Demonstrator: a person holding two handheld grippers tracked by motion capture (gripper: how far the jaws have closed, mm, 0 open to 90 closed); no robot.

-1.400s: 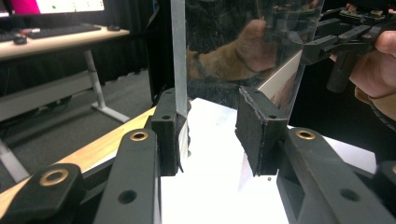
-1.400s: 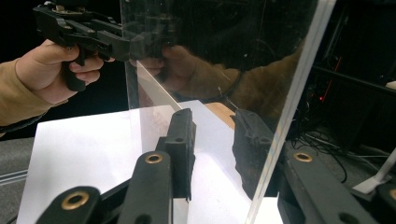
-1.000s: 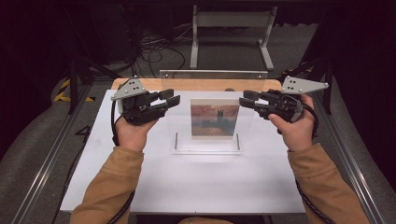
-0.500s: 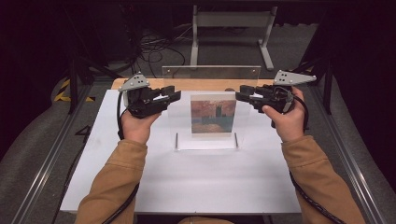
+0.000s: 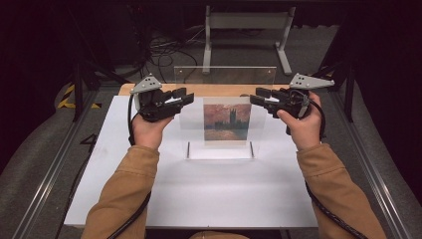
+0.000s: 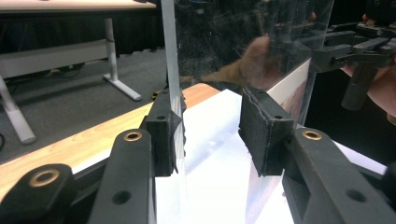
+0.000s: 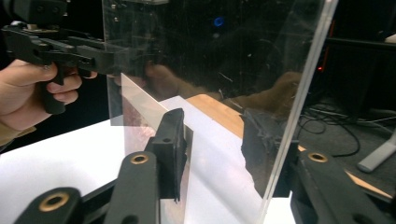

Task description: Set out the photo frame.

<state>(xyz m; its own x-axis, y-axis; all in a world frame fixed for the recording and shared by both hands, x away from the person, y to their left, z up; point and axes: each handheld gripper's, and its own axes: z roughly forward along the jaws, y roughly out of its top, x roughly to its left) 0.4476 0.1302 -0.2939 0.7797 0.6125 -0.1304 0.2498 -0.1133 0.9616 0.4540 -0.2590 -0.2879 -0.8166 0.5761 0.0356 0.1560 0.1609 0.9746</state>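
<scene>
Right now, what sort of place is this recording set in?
Probably a lab or workshop recording bench: a white work table framed by metal rails, loose cables on grey carpet, and a bare table stand behind.

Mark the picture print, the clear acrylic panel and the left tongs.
picture print [image 5: 226, 122], high view, middle of the printed face
clear acrylic panel [image 5: 224, 74], high view, upper part
left tongs [image 5: 186, 97], high view, between the tips

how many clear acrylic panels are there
2: one clear acrylic panel stands upright behind the picture; the other stands before it. More may be hidden.
</scene>
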